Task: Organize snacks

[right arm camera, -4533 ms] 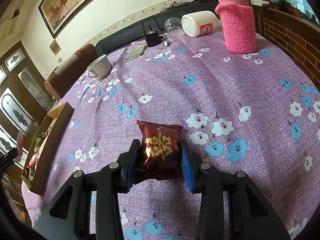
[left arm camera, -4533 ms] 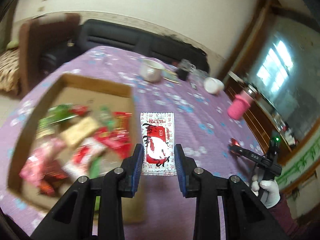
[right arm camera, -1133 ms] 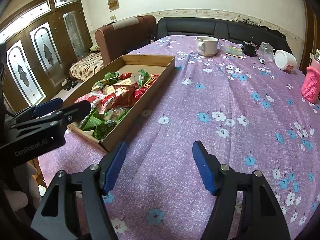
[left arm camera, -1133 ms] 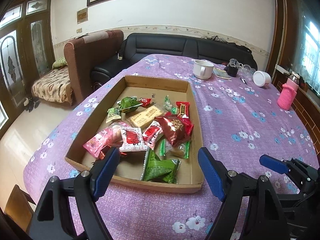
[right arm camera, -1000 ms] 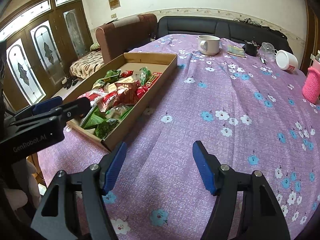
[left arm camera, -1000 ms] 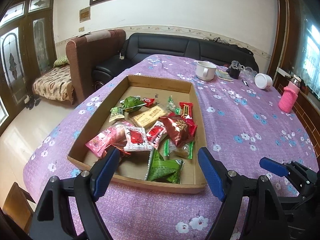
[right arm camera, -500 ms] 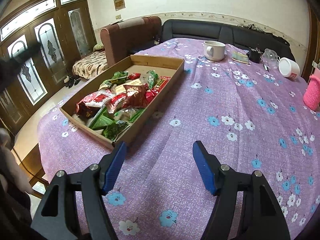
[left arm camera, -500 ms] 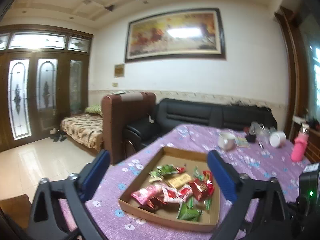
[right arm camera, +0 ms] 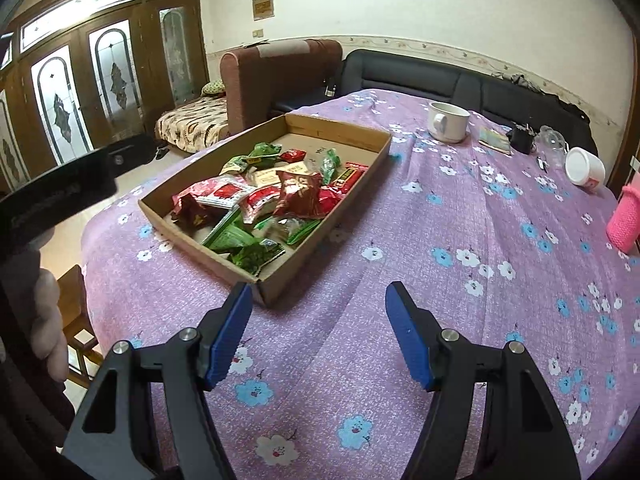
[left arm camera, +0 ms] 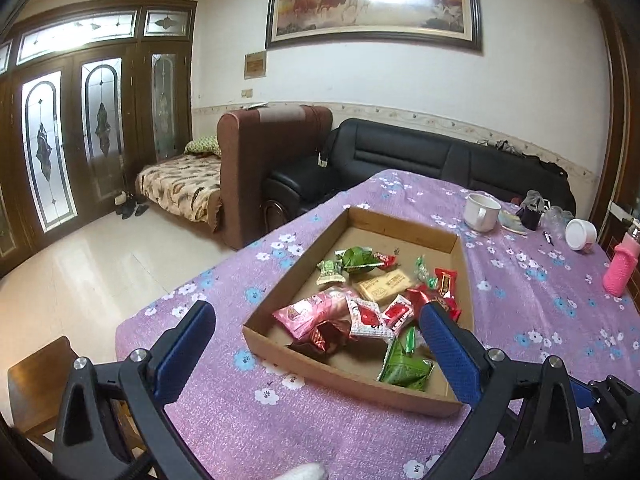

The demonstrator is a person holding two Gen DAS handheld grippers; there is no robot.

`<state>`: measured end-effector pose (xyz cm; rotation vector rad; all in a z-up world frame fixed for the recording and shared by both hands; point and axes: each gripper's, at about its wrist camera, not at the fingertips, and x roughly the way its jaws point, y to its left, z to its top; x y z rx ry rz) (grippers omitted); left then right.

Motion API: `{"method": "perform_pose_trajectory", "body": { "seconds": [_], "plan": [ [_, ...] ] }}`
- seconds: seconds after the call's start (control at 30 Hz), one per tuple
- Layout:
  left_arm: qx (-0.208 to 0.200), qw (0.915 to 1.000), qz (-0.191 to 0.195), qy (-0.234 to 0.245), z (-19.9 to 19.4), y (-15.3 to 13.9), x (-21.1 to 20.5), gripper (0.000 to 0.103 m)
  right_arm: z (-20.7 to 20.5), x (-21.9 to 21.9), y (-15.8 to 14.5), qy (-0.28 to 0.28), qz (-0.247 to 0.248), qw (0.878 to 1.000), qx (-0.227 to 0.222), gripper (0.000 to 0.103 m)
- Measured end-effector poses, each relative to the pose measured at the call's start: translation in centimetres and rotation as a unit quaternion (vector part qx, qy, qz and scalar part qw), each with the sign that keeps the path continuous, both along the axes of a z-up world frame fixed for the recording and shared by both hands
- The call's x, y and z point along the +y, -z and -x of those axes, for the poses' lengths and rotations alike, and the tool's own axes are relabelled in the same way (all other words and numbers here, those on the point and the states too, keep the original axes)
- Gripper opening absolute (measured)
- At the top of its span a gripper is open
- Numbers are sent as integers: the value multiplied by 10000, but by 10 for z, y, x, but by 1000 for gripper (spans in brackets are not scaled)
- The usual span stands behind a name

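Note:
A shallow cardboard tray (left arm camera: 404, 227) (right arm camera: 340, 128) rests on the purple flowered tablecloth and holds several wrapped snacks (left arm camera: 362, 314) (right arm camera: 298, 194) in red, green, pink and tan. My left gripper (left arm camera: 316, 330) hangs open and empty above the tray's near end, its blue pads wide apart. My right gripper (right arm camera: 318, 312) stands open and empty over bare cloth, just this side of the tray's near corner. No snack lies loose on the cloth in either view.
At the table's far end stand a white mug (right arm camera: 447, 121), a booklet (right arm camera: 494, 139), a small dark object (right arm camera: 521, 139), a white jar on its side (right arm camera: 585, 168) and a pink knitted bottle (right arm camera: 624, 218). Sofas (left arm camera: 404, 160) lie beyond; a wooden stool (left arm camera: 38, 380) stands at the near-left edge.
Both grippers have drawn back from the tray, which now looks smaller and farther. The left view has tipped up to show the room, and its jaws stand wider than a second ago.

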<state>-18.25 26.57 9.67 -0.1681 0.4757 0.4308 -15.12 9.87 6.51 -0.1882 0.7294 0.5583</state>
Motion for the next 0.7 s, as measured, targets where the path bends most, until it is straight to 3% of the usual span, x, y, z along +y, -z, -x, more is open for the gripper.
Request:
{"method": "perform_pose_trajectory", "body": {
  "seconds": [0.23,0.7],
  "plan": [
    [200,9990,408,59,-2,10,12,102,5,12,4,-170,120,9998,5,70],
    [389,9977,534,115,-13,21,13,102,3,19,10,-227,181,9995,125,71]
  ]
}}
